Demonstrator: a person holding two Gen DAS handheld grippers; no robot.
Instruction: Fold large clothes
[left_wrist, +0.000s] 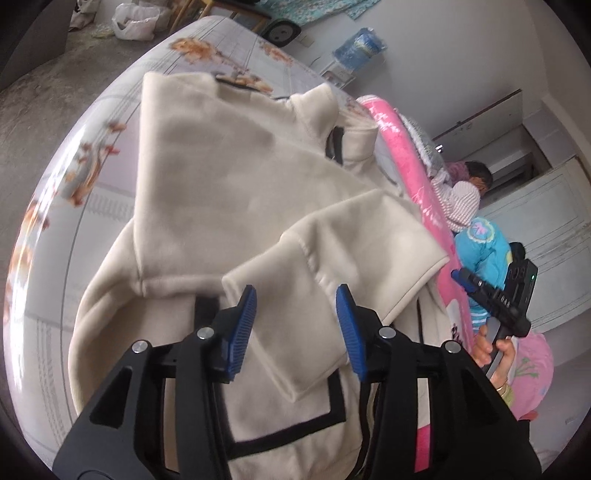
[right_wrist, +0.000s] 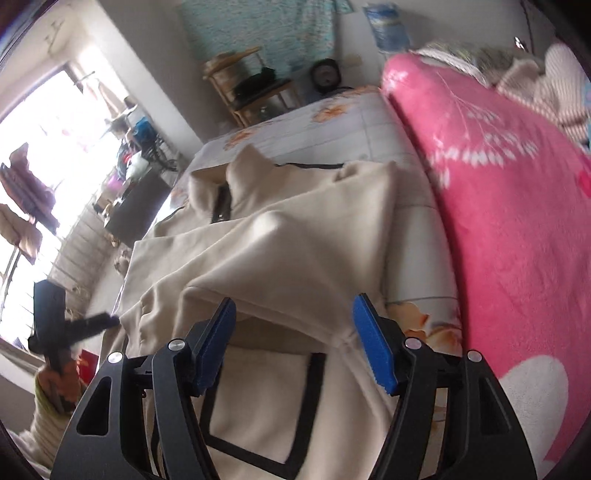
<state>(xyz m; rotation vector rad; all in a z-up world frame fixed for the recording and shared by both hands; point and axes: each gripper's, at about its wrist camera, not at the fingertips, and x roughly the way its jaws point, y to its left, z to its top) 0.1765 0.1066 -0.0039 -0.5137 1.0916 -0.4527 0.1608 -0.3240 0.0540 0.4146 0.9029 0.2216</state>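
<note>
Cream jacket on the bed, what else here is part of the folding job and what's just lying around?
Part of the job:
cream jacket
left hand-held gripper
right hand-held gripper

Lying about:
pink blanket
floral bedsheet
wooden shelf

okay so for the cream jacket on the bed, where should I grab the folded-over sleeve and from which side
Grip the sleeve at its free cuff end, which lies flat on top of the cream jacket just ahead of the open left gripper. Come in low from the near hem side, probably pinching only the cuff's loose edge, not the body layer beneath.
</note>
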